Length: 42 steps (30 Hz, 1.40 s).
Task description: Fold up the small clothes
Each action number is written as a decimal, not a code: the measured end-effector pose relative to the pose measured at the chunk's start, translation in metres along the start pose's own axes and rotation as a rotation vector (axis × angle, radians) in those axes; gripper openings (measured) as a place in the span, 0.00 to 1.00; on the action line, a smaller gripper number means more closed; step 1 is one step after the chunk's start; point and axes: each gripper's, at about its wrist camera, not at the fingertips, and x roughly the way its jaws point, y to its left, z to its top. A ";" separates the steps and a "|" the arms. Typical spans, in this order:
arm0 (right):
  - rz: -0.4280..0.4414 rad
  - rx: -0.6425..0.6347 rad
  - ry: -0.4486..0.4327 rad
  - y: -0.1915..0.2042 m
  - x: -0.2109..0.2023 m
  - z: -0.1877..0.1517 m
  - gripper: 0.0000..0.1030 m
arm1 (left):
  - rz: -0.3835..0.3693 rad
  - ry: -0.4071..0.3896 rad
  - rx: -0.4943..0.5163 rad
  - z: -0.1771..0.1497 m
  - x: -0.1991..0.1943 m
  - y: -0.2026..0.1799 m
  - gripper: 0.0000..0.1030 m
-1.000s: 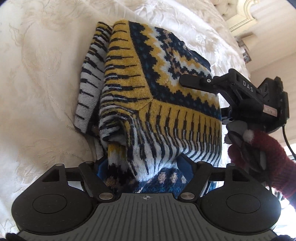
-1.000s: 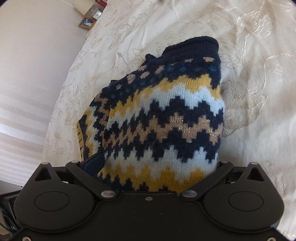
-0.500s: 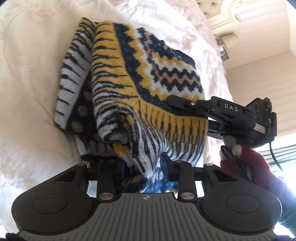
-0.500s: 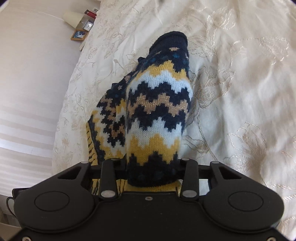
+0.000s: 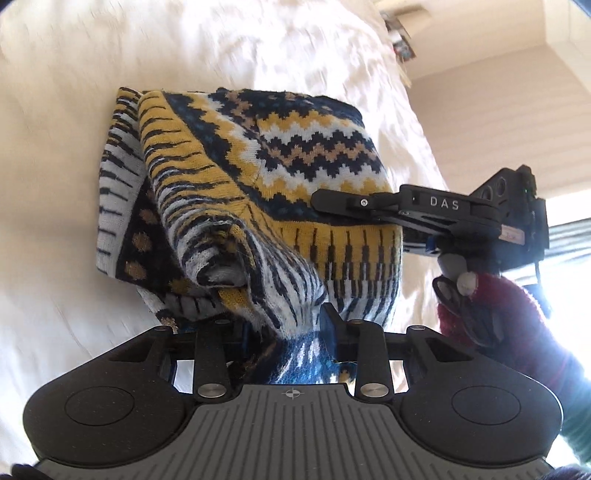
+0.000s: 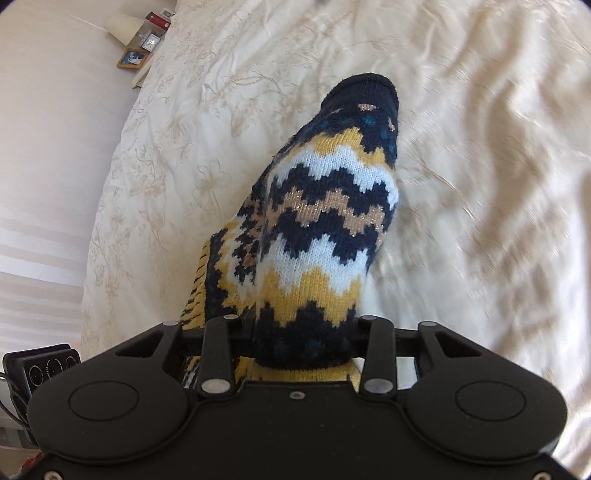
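Gripping patterned sweater point(image 5: 258, 177) with both grippers, left point(image 5: 291, 332), right point(image 6: 306, 332) marked "DAS"

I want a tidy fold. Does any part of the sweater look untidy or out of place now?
Yes. On the sweater, a striped inner layer sticks out on the left, so edges do not align. Both the left gripper and right gripper pinch it.

A cream bedspread point(image 6: 461, 147) with pale gold floral embroidery lay rumpled across the bed. Past its far edge, against the pale wall point(image 6: 48, 122), stood a small framed picture point(image 6: 133, 58), a little clock point(image 6: 150, 41), a red item point(image 6: 159, 20) and a white lampshade point(image 6: 123, 25).
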 end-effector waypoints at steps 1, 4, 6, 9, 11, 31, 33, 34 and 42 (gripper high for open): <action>-0.008 -0.001 0.003 -0.005 -0.005 -0.007 0.49 | 0.013 0.012 0.003 -0.008 0.006 -0.003 0.32; -0.106 -0.039 0.010 -0.021 -0.011 -0.024 0.66 | 0.122 0.017 -0.010 -0.025 0.016 -0.002 0.34; -0.168 -0.068 -0.001 -0.028 -0.014 -0.031 0.71 | 0.196 -0.012 -0.030 -0.030 0.013 0.002 0.37; -0.161 -0.079 -0.042 -0.033 -0.027 -0.036 0.73 | 0.244 -0.120 -0.037 -0.033 -0.010 -0.001 0.45; -0.170 -0.112 -0.084 -0.032 -0.037 -0.044 0.77 | 0.275 -0.191 -0.004 -0.026 -0.020 -0.010 0.52; -0.176 -0.209 -0.180 -0.020 -0.050 -0.078 0.82 | 0.281 -0.205 -0.128 0.027 0.026 0.006 0.28; -0.177 -0.205 -0.181 -0.019 -0.047 -0.080 0.82 | 0.281 -0.230 -0.117 0.027 0.021 0.007 0.15; -0.176 -0.204 -0.183 -0.016 -0.046 -0.081 0.82 | 0.310 -0.237 -0.083 0.027 0.019 0.002 0.14; -0.143 -0.272 -0.255 0.007 -0.049 -0.074 0.82 | 0.421 -0.274 0.026 0.027 -0.009 0.002 0.08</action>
